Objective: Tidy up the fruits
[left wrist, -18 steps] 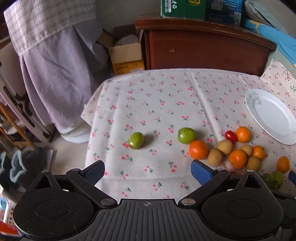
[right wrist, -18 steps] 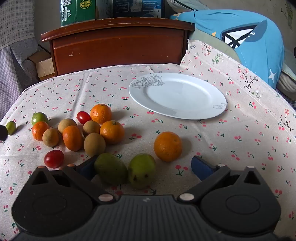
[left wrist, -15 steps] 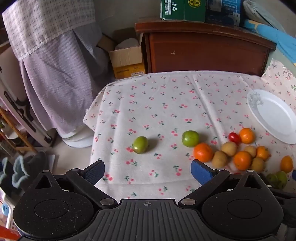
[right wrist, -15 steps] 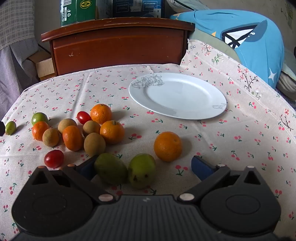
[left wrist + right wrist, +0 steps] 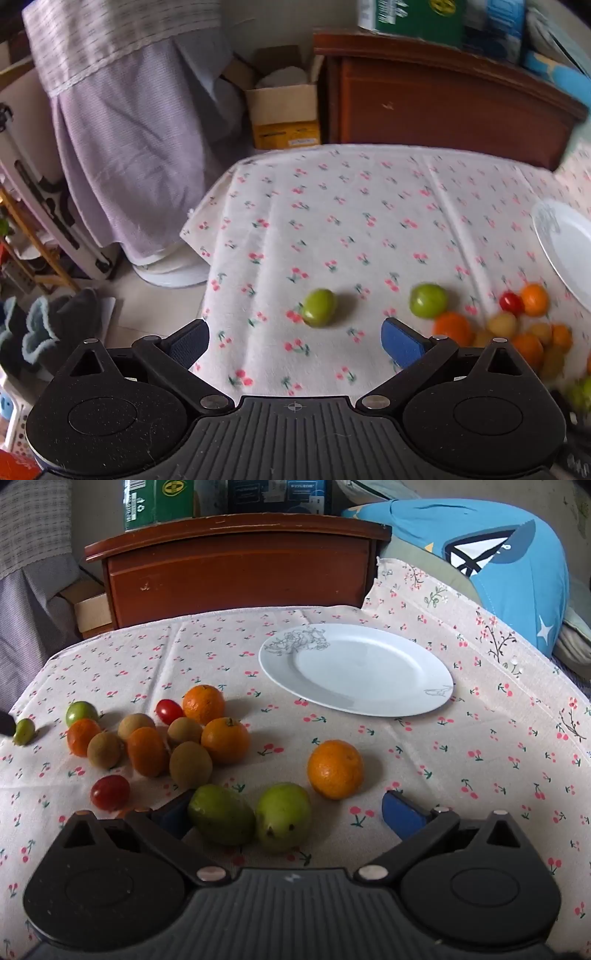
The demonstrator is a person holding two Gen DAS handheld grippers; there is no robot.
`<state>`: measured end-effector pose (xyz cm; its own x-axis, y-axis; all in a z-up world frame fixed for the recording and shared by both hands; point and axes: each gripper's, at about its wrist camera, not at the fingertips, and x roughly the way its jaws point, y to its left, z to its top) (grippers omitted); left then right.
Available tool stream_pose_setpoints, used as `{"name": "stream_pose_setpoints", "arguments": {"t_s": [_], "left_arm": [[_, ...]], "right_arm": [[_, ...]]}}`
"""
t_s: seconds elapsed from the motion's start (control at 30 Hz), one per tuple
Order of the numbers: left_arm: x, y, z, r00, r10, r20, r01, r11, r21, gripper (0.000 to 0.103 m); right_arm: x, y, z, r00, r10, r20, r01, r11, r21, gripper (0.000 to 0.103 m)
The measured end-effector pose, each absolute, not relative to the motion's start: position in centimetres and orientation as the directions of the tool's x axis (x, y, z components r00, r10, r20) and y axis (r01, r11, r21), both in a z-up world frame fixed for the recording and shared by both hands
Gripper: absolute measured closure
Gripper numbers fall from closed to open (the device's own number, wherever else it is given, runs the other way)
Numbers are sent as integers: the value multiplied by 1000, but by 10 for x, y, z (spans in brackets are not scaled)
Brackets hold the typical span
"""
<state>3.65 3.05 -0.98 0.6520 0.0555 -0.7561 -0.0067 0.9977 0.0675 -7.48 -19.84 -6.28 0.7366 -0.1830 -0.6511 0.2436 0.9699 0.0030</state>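
A cherry-print tablecloth (image 5: 461, 760) covers the work surface. Behind it stands a wooden headboard (image 5: 236, 572), with a green carton (image 5: 159, 502) and a dark blue box (image 5: 277, 494) on top. A blue cushion (image 5: 491, 557) lies to the right. To the left, an open cardboard box (image 5: 282, 110) sits on the floor beside a hanging lilac cloth (image 5: 129, 147).
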Motion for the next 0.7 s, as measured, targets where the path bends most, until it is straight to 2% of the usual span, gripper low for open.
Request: {"name": "stream_pose_setpoints", "arguments": {"t_s": [0.33, 0.6, 0.7], "left_arm": [[65, 53, -12, 664, 102, -741, -114, 993, 34, 3], [81, 59, -24, 628, 197, -753, -203, 975, 85, 3], [85, 60, -30, 617, 172, -768, -196, 979, 62, 3]], "right_arm": [[-84, -200, -59, 734, -147, -663, 203, 979, 7, 1], [-83, -199, -59, 732, -157, -663, 214, 977, 4, 1], [-82, -199, -59, 731, -158, -663, 215, 977, 4, 1]]}}
